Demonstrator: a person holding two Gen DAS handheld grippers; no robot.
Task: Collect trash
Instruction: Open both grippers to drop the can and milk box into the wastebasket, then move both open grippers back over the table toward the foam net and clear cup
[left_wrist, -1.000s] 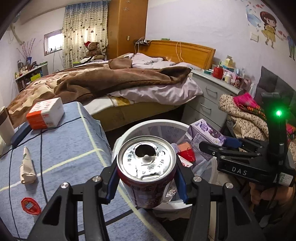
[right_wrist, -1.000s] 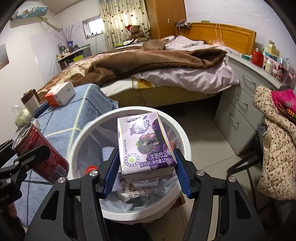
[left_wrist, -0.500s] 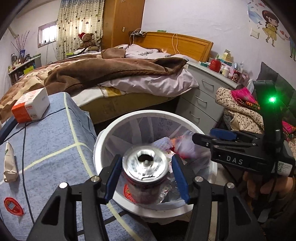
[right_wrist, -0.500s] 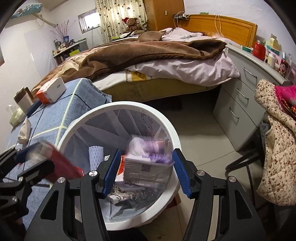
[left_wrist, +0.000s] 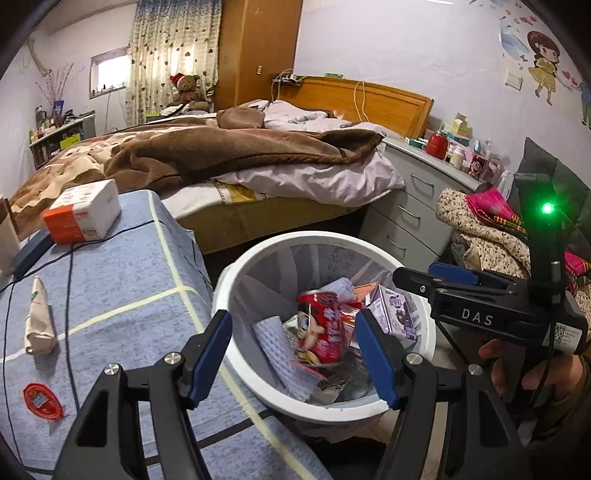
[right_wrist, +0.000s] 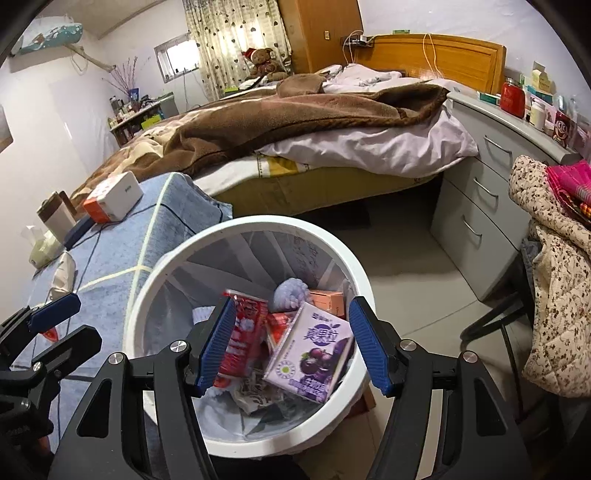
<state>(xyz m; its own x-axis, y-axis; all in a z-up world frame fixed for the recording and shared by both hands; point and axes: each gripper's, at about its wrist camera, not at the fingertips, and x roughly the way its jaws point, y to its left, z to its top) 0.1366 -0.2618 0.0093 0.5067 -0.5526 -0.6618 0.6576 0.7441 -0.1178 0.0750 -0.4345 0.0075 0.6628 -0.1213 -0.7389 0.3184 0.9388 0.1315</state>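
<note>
The left gripper (left_wrist: 293, 354) was wide open, holding nothing. The red can (left_wrist: 320, 328) and purple milk box (right_wrist: 310, 356) lay inside the white bin (right_wrist: 177, 258). The right gripper (right_wrist: 291, 347) above it was wide open too.

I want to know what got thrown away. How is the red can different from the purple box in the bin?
The red soda can is round and metal, with cartoon figures on red; the purple milk drink carton is flat-sided paper with grapes printed on it. The can lies nearer the blue-covered table, the carton on the far side from it. Both lie tipped over among other trash inside the white trash bin, and neither is held by any fingers.
</note>
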